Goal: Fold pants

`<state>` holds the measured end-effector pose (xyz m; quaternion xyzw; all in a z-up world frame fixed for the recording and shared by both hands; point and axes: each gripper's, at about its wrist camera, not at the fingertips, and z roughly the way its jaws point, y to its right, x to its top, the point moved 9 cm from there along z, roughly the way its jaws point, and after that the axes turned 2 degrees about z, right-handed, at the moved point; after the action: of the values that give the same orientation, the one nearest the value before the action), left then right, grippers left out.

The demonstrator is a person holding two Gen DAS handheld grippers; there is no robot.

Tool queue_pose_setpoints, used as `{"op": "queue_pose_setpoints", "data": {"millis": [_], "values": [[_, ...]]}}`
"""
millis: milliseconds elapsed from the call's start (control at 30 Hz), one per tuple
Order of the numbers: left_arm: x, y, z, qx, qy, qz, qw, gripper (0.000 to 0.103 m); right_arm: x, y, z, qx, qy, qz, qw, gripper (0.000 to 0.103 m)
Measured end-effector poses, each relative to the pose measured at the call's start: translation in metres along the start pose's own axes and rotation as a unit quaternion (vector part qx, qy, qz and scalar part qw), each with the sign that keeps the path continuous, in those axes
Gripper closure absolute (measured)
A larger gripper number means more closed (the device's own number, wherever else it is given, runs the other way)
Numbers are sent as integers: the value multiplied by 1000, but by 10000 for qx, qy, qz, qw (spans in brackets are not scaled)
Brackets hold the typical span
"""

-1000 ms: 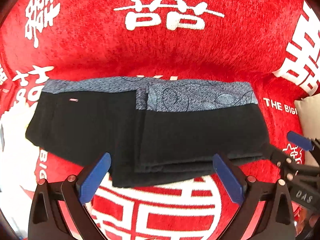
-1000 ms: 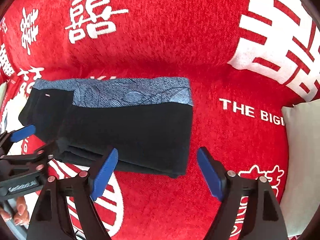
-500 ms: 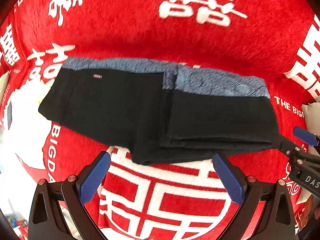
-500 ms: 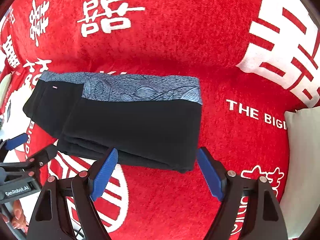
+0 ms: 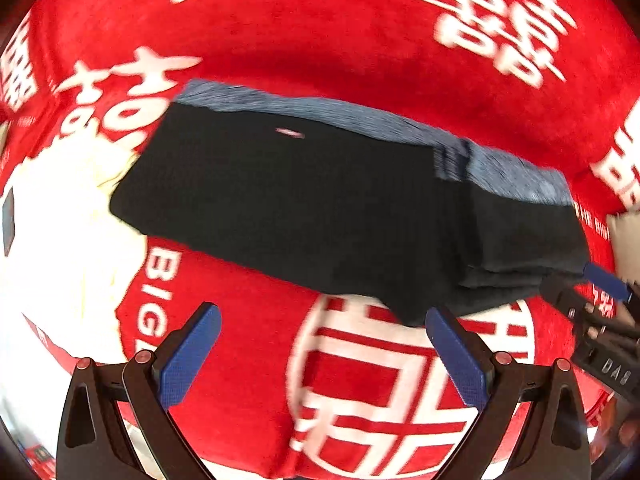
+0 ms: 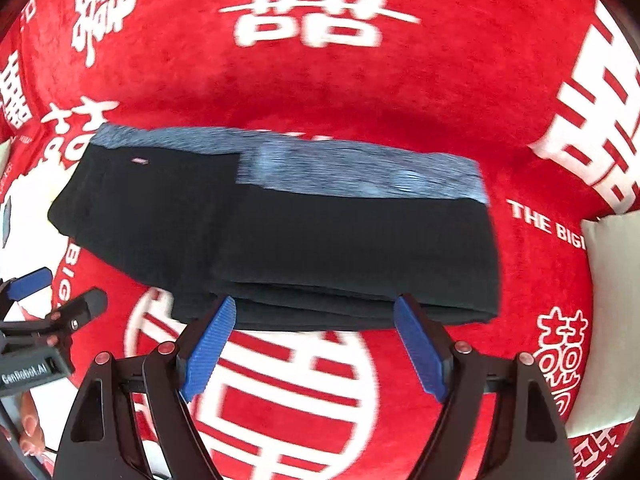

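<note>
The black pants point(image 6: 280, 240) lie folded across the middle of the right wrist frame, flat on the red blanket point(image 6: 400, 92), their blue-grey patterned waistband point(image 6: 360, 172) running along the upper edge. A second folded layer sits on the right half, leaving a small pale label point(image 6: 139, 161) showing at the upper left.

In the left wrist view the pants point(image 5: 320, 208) slant from upper left down to lower right, blurred.

The right gripper point(image 6: 316, 344) stands with its blue pads wide apart at the lower centre, just at the near edge of the fabric, nothing between them. The left gripper point(image 5: 322, 354) is likewise spread wide over bare blanket point(image 5: 320, 40).

A pale cushion point(image 6: 612, 312) sits at the right edge.
</note>
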<state>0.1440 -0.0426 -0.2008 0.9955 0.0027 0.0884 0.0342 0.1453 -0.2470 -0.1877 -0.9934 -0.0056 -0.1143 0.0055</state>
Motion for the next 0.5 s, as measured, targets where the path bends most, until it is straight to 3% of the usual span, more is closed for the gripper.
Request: {"op": "queue_pose_setpoints", "data": {"millis": [267, 500], "values": [[4, -65, 4, -117, 62, -552, 9984, 0, 6, -65, 2, -12, -28, -323, 9995, 19], [9, -99, 20, -296, -14, -1025, 9943, 0, 10, -92, 9, -85, -94, -572, 9983, 19]]}}
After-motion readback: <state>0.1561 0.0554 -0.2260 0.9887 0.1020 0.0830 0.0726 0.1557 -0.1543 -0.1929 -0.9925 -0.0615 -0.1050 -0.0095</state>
